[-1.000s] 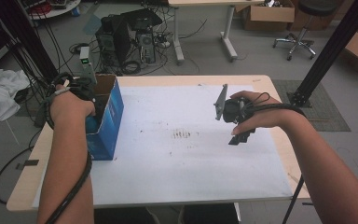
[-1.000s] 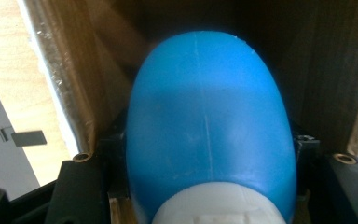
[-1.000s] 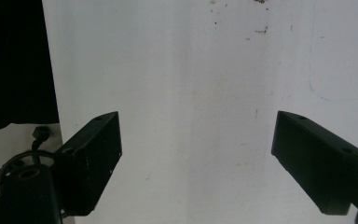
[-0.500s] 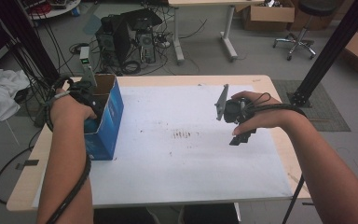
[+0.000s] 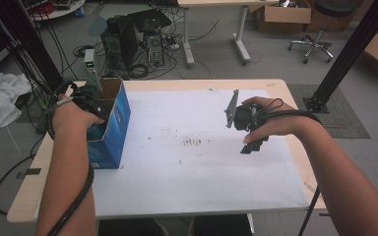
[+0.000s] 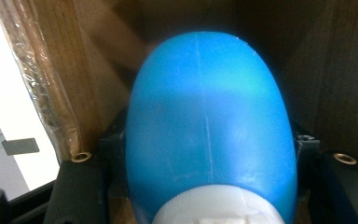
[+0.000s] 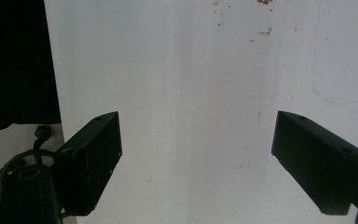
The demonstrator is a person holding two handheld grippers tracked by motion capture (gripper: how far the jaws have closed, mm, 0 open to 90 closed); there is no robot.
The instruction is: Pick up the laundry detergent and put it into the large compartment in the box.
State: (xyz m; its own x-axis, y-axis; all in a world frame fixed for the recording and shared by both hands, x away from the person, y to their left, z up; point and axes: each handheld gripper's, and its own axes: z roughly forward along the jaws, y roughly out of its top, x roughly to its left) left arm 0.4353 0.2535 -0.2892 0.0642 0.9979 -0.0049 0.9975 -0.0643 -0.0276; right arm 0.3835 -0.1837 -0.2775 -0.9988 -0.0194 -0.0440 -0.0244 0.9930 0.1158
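Blue rounded plastic bottle (image 6: 207, 126), clamped in the left gripper (image 5: 86, 105) inside the open blue cardboard box (image 5: 112, 129), wants a straight lift clear of the walls, while the right gripper (image 7: 198, 154) waits with jaws spread.

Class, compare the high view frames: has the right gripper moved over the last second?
No. The right gripper hangs over the same spot of the white sheet, just right of the brown stains, as before.
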